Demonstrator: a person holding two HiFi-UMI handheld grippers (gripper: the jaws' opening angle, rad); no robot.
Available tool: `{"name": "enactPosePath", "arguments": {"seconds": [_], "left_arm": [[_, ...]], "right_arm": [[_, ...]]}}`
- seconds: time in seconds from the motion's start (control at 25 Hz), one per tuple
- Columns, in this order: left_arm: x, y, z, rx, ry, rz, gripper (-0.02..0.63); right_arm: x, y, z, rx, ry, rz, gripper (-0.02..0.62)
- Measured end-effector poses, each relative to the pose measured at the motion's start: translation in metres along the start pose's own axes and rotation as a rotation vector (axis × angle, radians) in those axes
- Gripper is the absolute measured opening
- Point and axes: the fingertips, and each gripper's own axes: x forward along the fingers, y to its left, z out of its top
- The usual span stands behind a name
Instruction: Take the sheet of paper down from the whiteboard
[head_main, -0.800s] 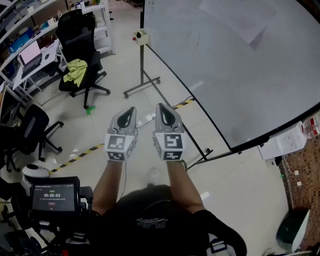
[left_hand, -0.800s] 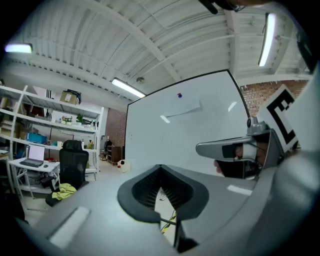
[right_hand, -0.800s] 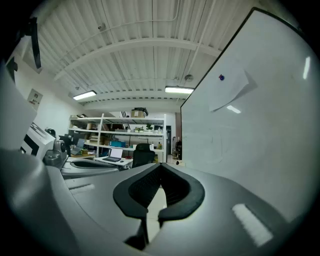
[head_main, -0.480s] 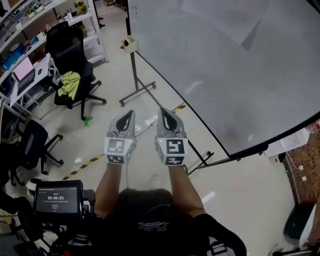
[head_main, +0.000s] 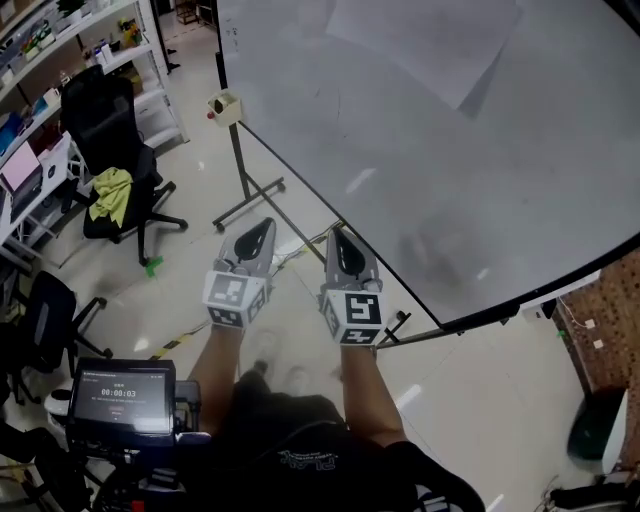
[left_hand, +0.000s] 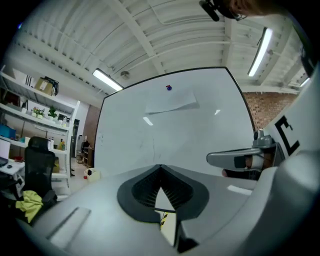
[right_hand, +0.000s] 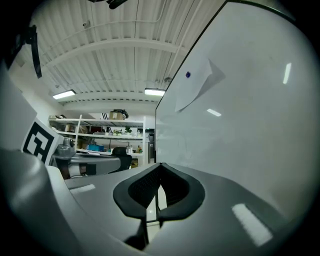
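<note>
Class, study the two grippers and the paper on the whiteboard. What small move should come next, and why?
Probably raise the right gripper toward the sheet of paper while opening its fingers. Both it and the left gripper are shut, empty and held low, far below the sheet, which hangs high on the whiteboard under a small bluish magnet.

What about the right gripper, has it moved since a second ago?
Yes. The right gripper has come closer to the whiteboard: in the head view its tip now reaches the board's lower edge, where a gap lay between them before.
</note>
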Motion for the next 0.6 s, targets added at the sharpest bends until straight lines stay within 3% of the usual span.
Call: {"name": "enactPosePath", "arguments": {"seconds": [0.12,0.28,0.6], "left_arm": [[0.038,0.000,0.019,-0.018,-0.061,-0.061,-0.005],[0.085,-0.002,0.052,0.020,-0.149,-0.149,-0.006],[0.149,-0.024,0.164,0.017,-0.354,-0.370,-0.005]], "right_arm": [[0.007,-0.026,0.013,-0.009,-0.051,-0.037,0.014],[0.018,-0.055,0.032,-0.024,-0.087,-0.133,0.014],[0.028,-0.089,0.097,-0.101,-0.189,-0.271,0.014]]}}
